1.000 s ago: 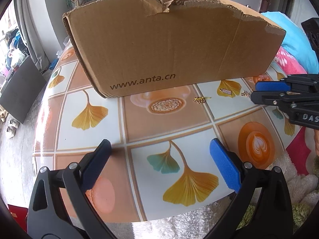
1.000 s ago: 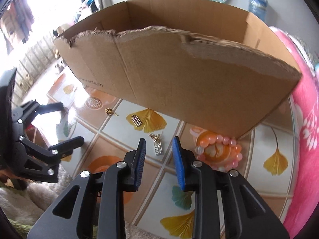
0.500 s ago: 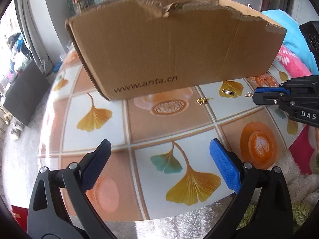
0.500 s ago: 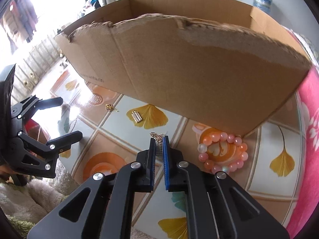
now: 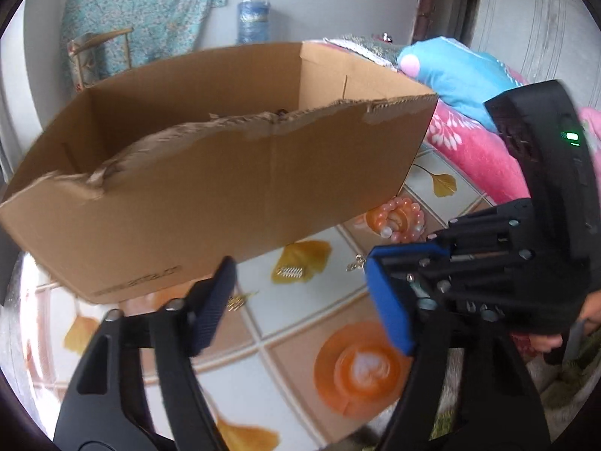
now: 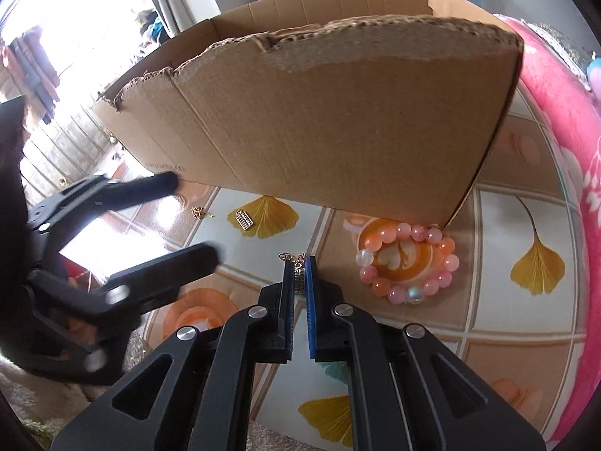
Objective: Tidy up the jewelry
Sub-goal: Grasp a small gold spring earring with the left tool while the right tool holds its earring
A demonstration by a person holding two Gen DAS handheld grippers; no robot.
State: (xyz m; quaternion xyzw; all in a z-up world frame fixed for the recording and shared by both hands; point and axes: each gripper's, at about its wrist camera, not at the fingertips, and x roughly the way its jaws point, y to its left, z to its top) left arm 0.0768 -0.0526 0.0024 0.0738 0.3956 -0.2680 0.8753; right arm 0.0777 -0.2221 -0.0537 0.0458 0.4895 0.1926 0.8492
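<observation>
My right gripper point(image 6: 299, 267) is shut on a small gold pendant with a chain point(image 6: 296, 257), low over the patterned table point(image 6: 499, 342). Just right of it lies a pink bead bracelet point(image 6: 407, 263), also seen in the left wrist view point(image 5: 398, 221). A gold abacus charm point(image 6: 245, 220) and a tiny gold piece point(image 6: 199, 211) lie to the left, in front of the open cardboard box point(image 6: 338, 120). My left gripper point(image 5: 300, 274) hovers above the abacus charm point(image 5: 290, 272) with its jaws closing and nothing pressed between them. The tiny gold piece point(image 5: 236, 302) sits by its left finger.
A pink blanket point(image 6: 563, 150) and a blue pillow point(image 5: 462, 75) border the table on the right. A fluffy white rug point(image 6: 33, 394) lies beyond the near table edge. The box point(image 5: 225, 195) fills the back of the table, its torn wall facing me.
My right gripper shut on the pendant. My left gripper swung right toward the right gripper, rose a little, and its jaws narrowed.
</observation>
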